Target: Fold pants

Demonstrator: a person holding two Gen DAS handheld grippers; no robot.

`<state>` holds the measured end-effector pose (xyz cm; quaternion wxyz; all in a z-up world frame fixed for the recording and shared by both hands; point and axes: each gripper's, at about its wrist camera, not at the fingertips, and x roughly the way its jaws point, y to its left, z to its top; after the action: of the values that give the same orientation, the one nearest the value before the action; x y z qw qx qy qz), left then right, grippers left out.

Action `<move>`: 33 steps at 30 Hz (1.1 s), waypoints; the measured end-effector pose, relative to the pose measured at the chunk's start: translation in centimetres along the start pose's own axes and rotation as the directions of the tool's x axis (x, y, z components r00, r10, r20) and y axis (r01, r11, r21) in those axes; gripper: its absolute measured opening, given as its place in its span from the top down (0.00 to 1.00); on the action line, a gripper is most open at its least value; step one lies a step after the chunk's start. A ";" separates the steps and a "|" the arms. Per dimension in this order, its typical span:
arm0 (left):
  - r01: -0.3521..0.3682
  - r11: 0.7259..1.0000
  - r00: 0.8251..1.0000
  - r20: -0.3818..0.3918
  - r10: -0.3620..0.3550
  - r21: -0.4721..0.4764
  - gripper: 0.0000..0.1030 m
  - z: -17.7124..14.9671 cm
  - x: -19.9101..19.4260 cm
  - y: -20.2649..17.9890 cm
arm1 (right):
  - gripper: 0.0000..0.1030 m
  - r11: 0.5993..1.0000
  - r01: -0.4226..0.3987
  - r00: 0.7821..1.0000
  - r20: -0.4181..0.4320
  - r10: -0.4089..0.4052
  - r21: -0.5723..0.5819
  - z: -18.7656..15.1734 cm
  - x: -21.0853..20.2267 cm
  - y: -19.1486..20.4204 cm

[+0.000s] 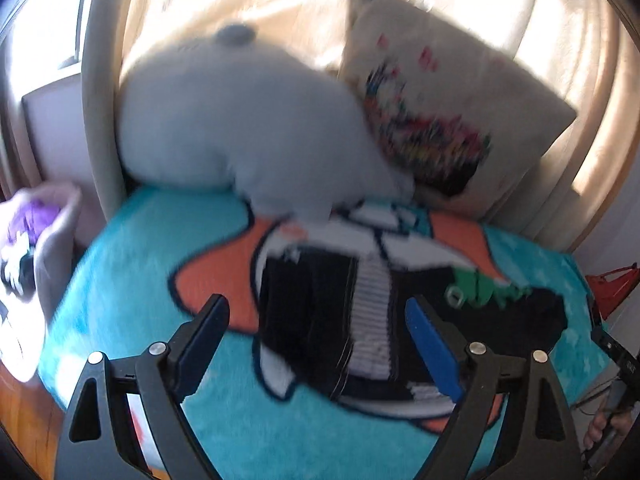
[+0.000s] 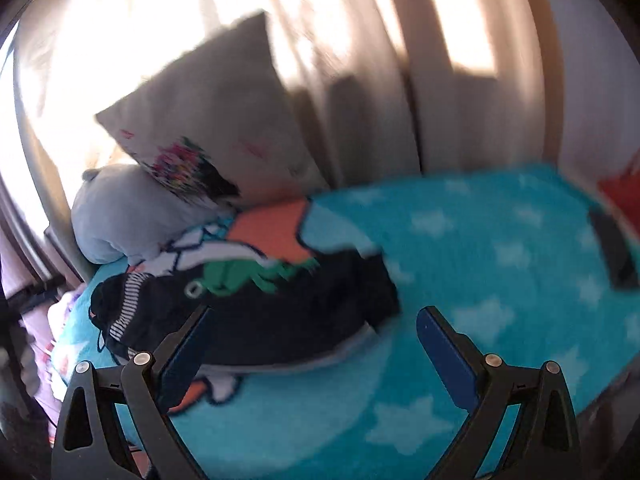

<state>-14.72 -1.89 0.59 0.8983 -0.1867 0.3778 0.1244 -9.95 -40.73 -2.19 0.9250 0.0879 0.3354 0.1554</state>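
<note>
Left-wrist view. The left gripper has its jaws spread wide with nothing between the pads; it hangs above the pants, which lie on the blanket directly ahead of and below it. The dark bundle, with a striped band down its middle, runs sideways across the view, its bulk extending to the right toward a green print. A grey plush and a pillow stand behind it, well clear. A hand shows at the lower right edge.

Right-wrist view. The right gripper is likewise wide apart and empty. Here the pants lie ahead and to the left, their near right corner just past the left finger; the right finger stands over bare blanket. The long axis runs left to right, tilted slightly.

Judgement: the left gripper is centred on the cloth and seems nearer; the right must shift leftward to reach an edge. Motion blur leaves hems unclear.
</note>
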 end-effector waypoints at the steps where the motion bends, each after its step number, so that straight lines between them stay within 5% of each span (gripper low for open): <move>1: -0.003 1.000 1.000 -0.017 0.002 -0.013 0.14 -0.2 0.5 0.2 | 0.14 1.000 -0.018 1.000 -0.025 0.018 0.024 -0.3 0.5 -1.5; 2: 0.008 0.999 0.999 -0.035 -0.009 -0.033 0.14 -0.5 1.4 0.7 | 0.21 0.999 -0.019 0.999 -0.048 0.021 0.047 -0.3 1.4 -2.2; 10: 0.046 0.999 0.984 -0.169 -0.049 -0.023 0.16 0.7 6.6 2.3 | 0.28 0.997 -0.020 0.993 -0.115 0.029 0.077 -0.7 5.9 -3.3; 12: 0.048 0.999 0.978 -0.202 -0.046 0.004 0.46 0.9 7.3 2.2 | 0.47 0.997 -0.016 0.991 -0.129 0.026 0.076 -0.7 6.5 -3.2; 13: 0.021 0.999 0.975 -0.222 -0.013 0.031 0.73 1.1 7.7 2.1 | 0.60 0.997 -0.012 0.990 -0.138 0.022 0.077 -0.8 6.8 -3.2; 14: -0.005 0.999 0.974 -0.224 0.015 0.047 0.73 1.2 7.8 2.0 | 0.71 0.997 -0.014 0.989 -0.146 0.026 0.081 -0.9 7.0 -3.4; 17: 0.008 0.999 0.977 -0.213 0.000 0.037 0.74 1.4 7.2 2.4 | 0.82 0.994 -0.037 0.987 -0.149 0.053 0.104 -0.8 7.1 -3.7; 33: 0.089 0.995 0.990 -0.105 -0.094 -0.045 0.74 3.8 2.8 2.7 | 0.83 0.992 -0.063 0.994 -0.086 0.073 0.109 1.4 3.8 -4.5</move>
<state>-11.37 2.42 0.41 0.8776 -0.2283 0.4138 0.0805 -5.29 -43.73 -4.57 0.8973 0.1412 0.3809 0.1727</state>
